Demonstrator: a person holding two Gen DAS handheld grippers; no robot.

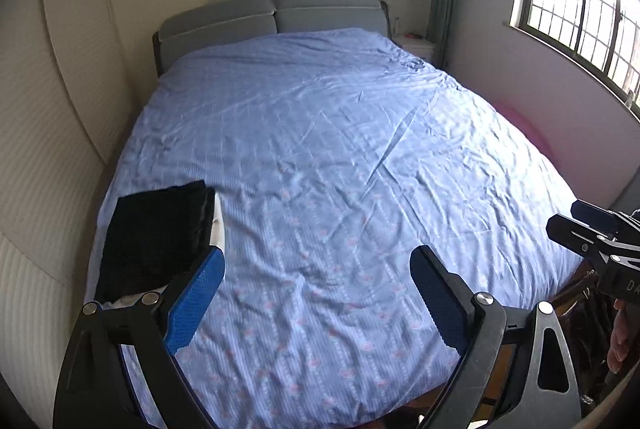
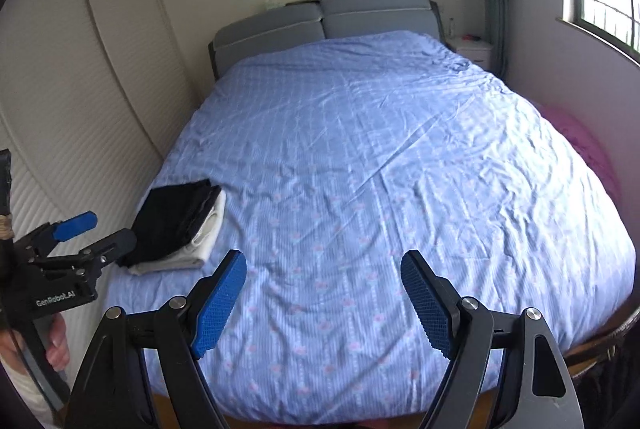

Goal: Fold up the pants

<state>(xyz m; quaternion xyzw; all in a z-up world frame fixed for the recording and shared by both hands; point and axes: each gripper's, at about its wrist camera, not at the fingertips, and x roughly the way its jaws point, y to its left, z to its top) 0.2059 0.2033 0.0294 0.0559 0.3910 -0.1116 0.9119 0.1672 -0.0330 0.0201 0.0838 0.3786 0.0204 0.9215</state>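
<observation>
Folded black pants lie on a folded white garment at the near left corner of the bed; in the right wrist view the black pants top the same pile. My left gripper hovers above the blue bedspread, open, nothing between its blue pads; the pile is just left of its left finger. My right gripper is also open and empty over the bedspread, right of the pile. Each gripper shows at the edge of the other's view.
A grey padded headboard stands at the far end. A ribbed cream wardrobe runs along the left side. A window and green curtain are on the right, with a white nightstand and something pink beside the bed.
</observation>
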